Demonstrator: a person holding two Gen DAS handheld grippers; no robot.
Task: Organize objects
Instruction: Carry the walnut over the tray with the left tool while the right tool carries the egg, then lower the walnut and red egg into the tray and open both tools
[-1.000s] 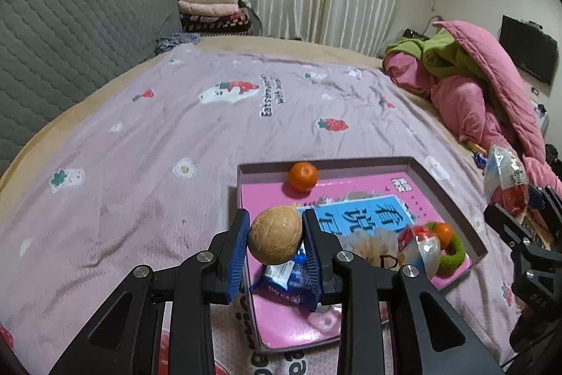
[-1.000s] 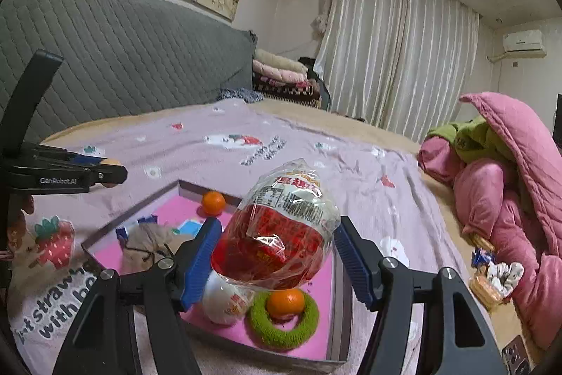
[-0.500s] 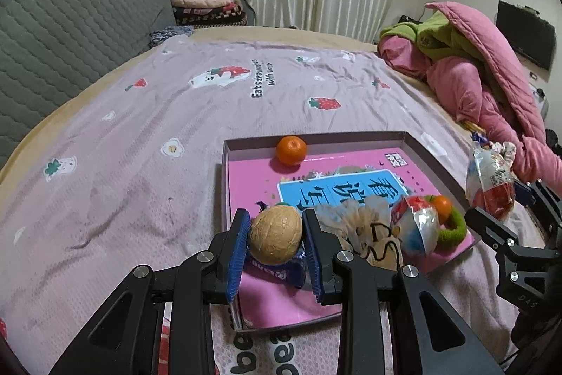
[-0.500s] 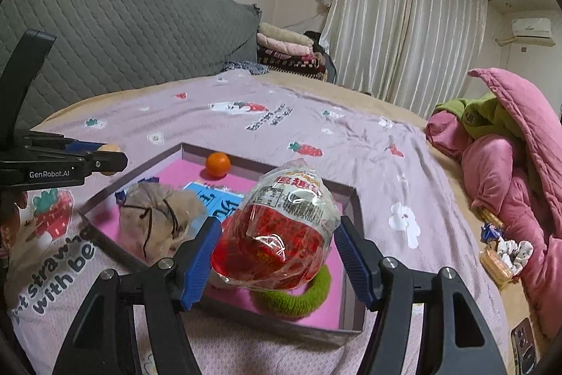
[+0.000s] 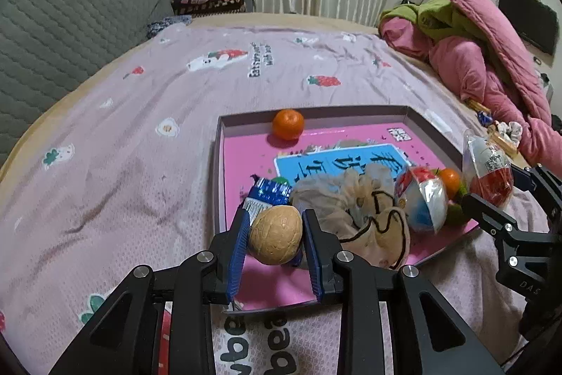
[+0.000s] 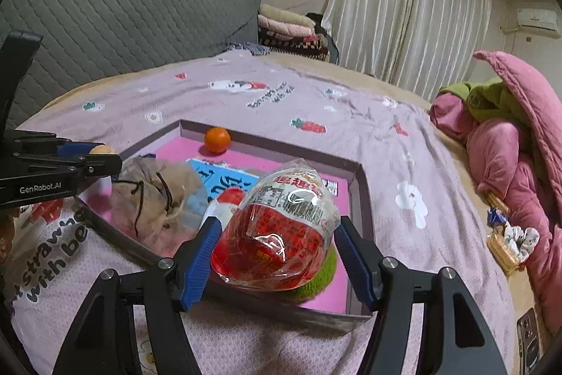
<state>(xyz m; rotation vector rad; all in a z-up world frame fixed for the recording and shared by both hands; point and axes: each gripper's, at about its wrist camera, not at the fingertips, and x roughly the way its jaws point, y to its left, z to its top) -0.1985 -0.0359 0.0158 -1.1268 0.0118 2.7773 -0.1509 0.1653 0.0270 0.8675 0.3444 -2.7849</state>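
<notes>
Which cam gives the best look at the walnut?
Left wrist: the walnut sits centred between the left gripper jaws, shell fully visible. Right wrist shows only a tan sliver at the frame's left edge.

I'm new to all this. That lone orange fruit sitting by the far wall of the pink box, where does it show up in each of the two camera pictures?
Left wrist view: the orange fruit sits just above centre, against the far wall of the pink box.
Right wrist view: the same fruit sits left of centre, by that far wall.
Shared landmark: the blue printed label on the box floor, just nearer than the fruit in both views.
</notes>
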